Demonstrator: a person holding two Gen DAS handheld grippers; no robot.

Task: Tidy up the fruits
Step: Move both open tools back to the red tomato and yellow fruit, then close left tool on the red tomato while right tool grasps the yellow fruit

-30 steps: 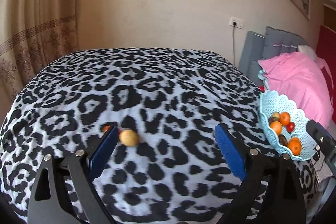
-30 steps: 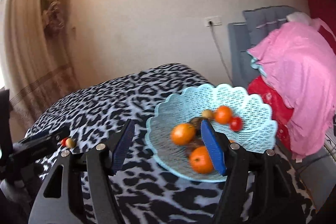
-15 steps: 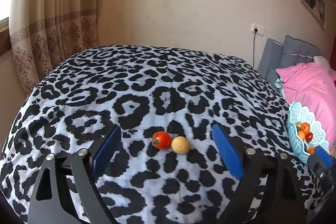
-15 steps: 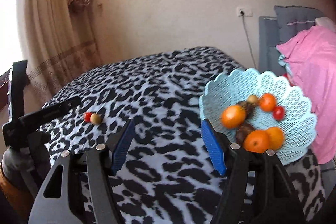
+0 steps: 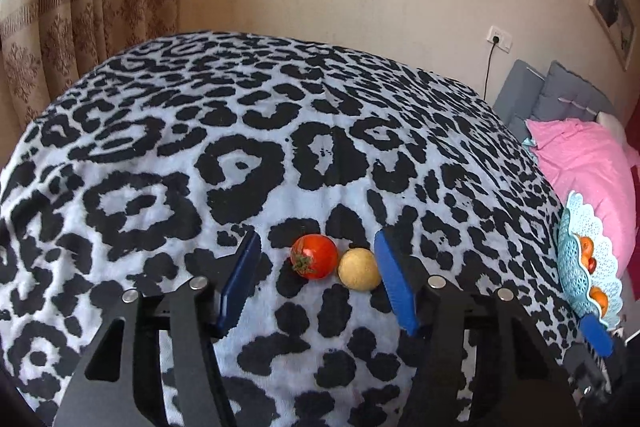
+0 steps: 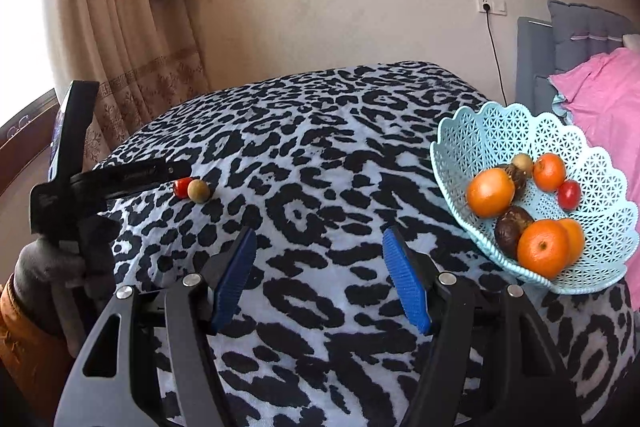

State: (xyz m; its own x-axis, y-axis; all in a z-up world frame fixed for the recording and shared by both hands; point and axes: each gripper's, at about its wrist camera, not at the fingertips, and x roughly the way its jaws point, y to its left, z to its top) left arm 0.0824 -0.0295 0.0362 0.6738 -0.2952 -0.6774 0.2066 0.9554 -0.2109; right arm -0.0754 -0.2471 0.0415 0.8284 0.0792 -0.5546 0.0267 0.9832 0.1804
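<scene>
A red tomato (image 5: 314, 256) and a small yellow round fruit (image 5: 359, 269) lie side by side on the leopard-print bed cover (image 5: 248, 147). My left gripper (image 5: 316, 267) is open, low over the cover, with both fruits between its blue pads; the yellow fruit is close to the right pad (image 5: 394, 287). In the right wrist view the same pair, tomato (image 6: 183, 187) and yellow fruit (image 6: 199, 190), lies at the tip of the left gripper (image 6: 160, 173). My right gripper (image 6: 318, 275) is open and empty, left of a light-blue lattice basket (image 6: 496, 131) holding oranges (image 6: 542, 247) and several other fruits.
The basket (image 5: 576, 227) sits at the bed's right edge against a pink pillow (image 5: 580, 155). A grey headboard (image 6: 580, 23) stands behind it. Curtains (image 5: 80, 7) hang at the left along the wall. A wall socket with a cord (image 6: 490, 5) is at the back.
My left gripper swung left and came down over the tomato and yellow fruit, which now sit between its pads. My right gripper drew back leftward from the basket, now at its right.
</scene>
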